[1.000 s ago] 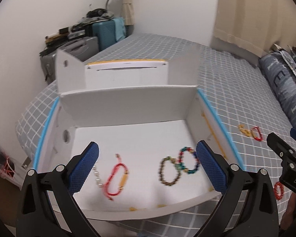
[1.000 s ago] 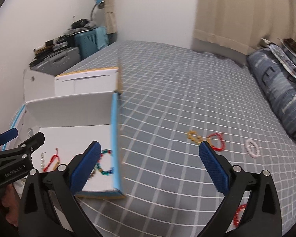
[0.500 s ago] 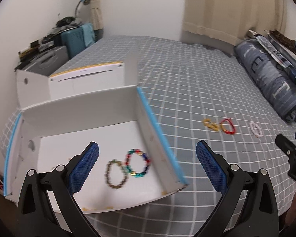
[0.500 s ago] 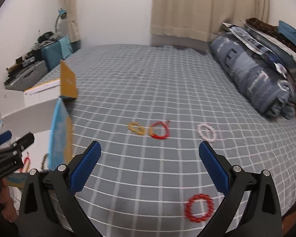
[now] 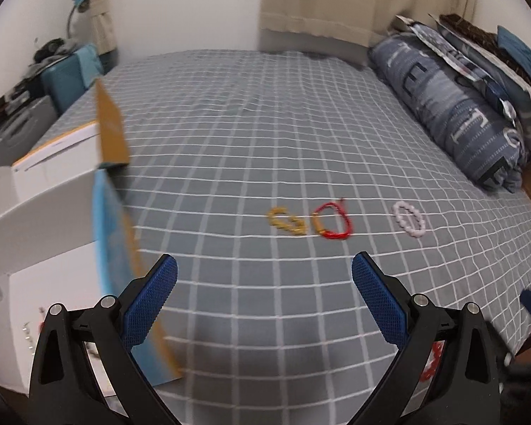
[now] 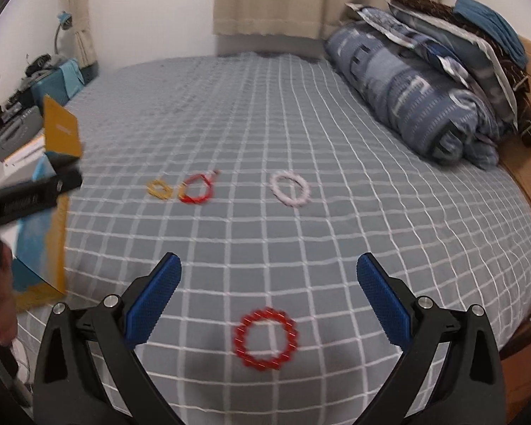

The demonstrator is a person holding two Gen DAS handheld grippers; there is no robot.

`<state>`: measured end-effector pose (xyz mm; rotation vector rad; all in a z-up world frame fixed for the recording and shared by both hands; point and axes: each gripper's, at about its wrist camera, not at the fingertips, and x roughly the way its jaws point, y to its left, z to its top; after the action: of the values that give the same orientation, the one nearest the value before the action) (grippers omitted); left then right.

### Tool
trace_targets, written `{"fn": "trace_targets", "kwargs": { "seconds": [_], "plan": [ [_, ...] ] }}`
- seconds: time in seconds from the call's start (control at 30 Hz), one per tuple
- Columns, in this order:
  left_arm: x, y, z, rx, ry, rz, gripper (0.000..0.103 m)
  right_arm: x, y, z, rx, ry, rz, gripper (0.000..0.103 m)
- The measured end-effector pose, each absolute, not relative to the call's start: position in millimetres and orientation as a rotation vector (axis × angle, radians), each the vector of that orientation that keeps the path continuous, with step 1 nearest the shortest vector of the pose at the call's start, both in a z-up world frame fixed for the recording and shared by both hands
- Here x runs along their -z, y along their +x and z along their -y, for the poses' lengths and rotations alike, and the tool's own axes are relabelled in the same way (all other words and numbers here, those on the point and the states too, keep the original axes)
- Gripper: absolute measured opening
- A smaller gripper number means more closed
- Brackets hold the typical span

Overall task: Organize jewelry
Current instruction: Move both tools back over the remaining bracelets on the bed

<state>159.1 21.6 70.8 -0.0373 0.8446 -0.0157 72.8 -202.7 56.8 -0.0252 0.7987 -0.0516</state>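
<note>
Grey checked bedspread (image 6: pixel 301 134) carries four loose bracelets: red beaded bracelet (image 6: pixel 265 339) just ahead of the right gripper (image 6: pixel 268 292), white bead bracelet (image 6: pixel 289 188) farther off, gold chain (image 6: pixel 160 188) touching red cord bracelet (image 6: pixel 196 188). Cardboard box (image 5: pixel 53 219) at left, folded blue duvet (image 6: pixel 414 92) right, beige curtain behind. Left gripper (image 5: pixel 264 288) and right jaws both spread wide, holding nothing.

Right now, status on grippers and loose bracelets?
Both hand-held grippers open, empty. Red beaded bracelet below right hand-held gripper. Three more loose on bedspread. Nothing blocking.
</note>
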Motion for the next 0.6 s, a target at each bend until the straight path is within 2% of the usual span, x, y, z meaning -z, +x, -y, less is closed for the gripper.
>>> {"fn": "trace_targets", "kwargs": {
  "seconds": [0.43, 0.6],
  "plan": [
    [-8.7, 248.7, 90.2, 0.075, 0.043, -0.924, 0.097, 5.7, 71.3, 255.3, 0.073, -0.007, -0.905, 0.095],
    [23.5, 276.0, 104.7, 0.041, 0.059, -0.954, 0.097, 30.2, 74.9, 260.7, 0.040, -0.012, -0.950, 0.095]
  ]
}}
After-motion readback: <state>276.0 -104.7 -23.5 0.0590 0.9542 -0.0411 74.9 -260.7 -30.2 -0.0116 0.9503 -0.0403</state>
